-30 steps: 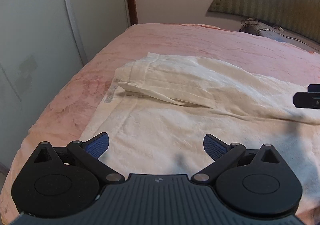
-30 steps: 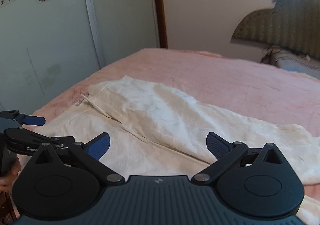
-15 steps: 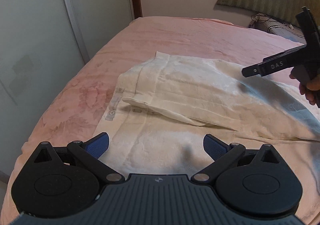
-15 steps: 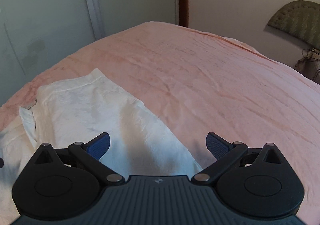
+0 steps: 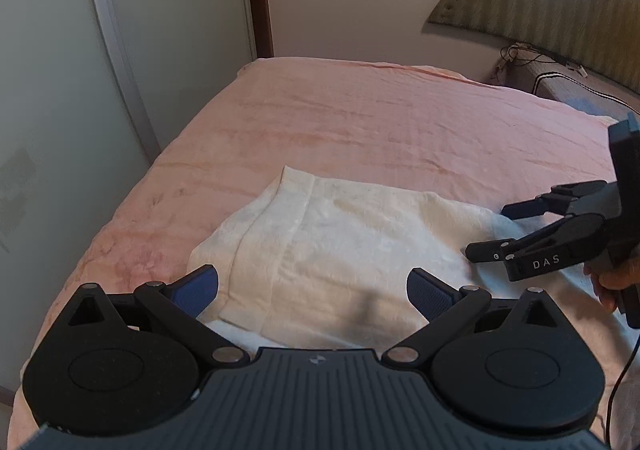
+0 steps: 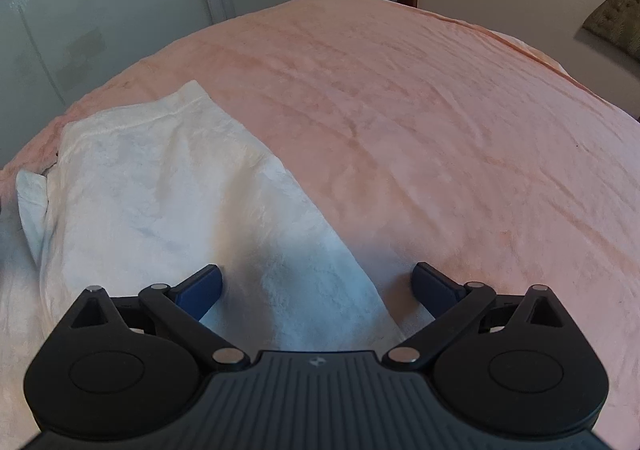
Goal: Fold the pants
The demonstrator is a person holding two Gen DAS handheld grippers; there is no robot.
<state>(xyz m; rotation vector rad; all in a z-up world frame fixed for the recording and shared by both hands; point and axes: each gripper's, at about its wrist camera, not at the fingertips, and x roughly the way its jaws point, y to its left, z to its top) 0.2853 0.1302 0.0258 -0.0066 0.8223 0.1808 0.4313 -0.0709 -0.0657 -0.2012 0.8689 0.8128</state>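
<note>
Pink bedspread [image 5: 380, 122] carried the cream pants [image 5: 340, 242], folded flat. Left gripper [image 5: 312, 290] hovered agape above them; right gripper [image 6: 318, 286], jaws just narrowing yet unclamped, straddled their edge.

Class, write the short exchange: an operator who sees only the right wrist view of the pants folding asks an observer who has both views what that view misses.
Operator: I see only my own fingers over the cloth. Where is the left gripper?
Observer: The left gripper is open, above the near end of the white pants, with nothing pinched.
Operator: How does my right gripper look from outside?
Observer: The right gripper sits low at the pants' right edge. Its jaws have just been closing a little, with the cloth edge between them, but they are open and not pressing yet.
Operator: Who holds it?
Observer: A hand grips its handle at the frame's right edge.
</note>
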